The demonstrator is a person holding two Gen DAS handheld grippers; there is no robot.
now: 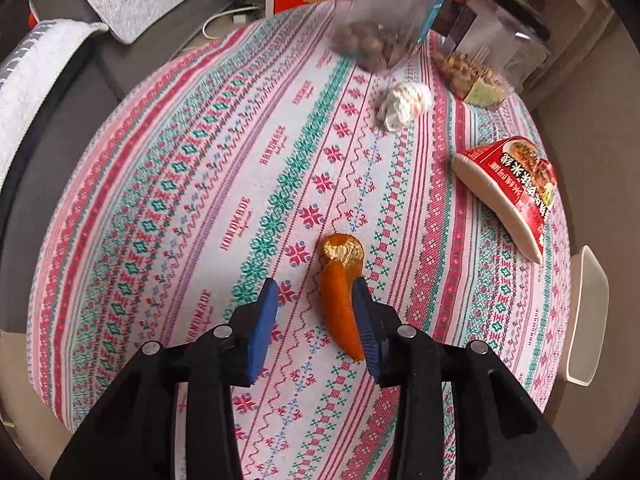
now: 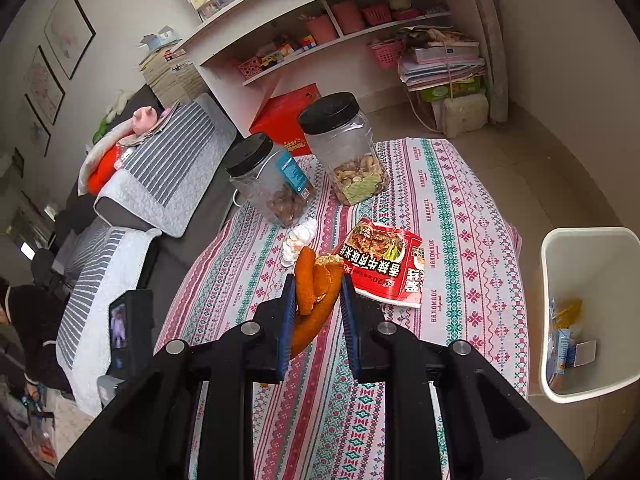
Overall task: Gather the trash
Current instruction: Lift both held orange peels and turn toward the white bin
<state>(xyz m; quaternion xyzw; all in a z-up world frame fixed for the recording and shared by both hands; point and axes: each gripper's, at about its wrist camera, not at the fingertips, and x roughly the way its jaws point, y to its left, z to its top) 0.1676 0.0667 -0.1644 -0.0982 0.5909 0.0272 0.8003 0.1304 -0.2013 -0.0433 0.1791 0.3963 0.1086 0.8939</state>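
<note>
The left gripper (image 1: 316,312) is pointing steeply down at the patterned tablecloth (image 1: 192,208) with its jaws spread; an orange peel (image 1: 340,304) is lying between them, its length running along the fingers and hugging the right-hand blue pad (image 1: 366,324), not yet squeezed. To grip well, I judge it should be shifting slightly so the peel sits centred, then sinking until the pads bracket the thick middle before closing. Ahead of it are lying a crumpled tissue (image 1: 406,104) and, off to the right, a red noodle wrapper (image 1: 516,188), both still to be picked up.

The right gripper (image 2: 318,292) is pinching another piece of peel (image 2: 316,292), held up above the cloth. The white bin (image 2: 588,312) is standing to its right beside the table, already holding some packaging; carrying the peel fully over the rim before letting go looks wise.
</note>
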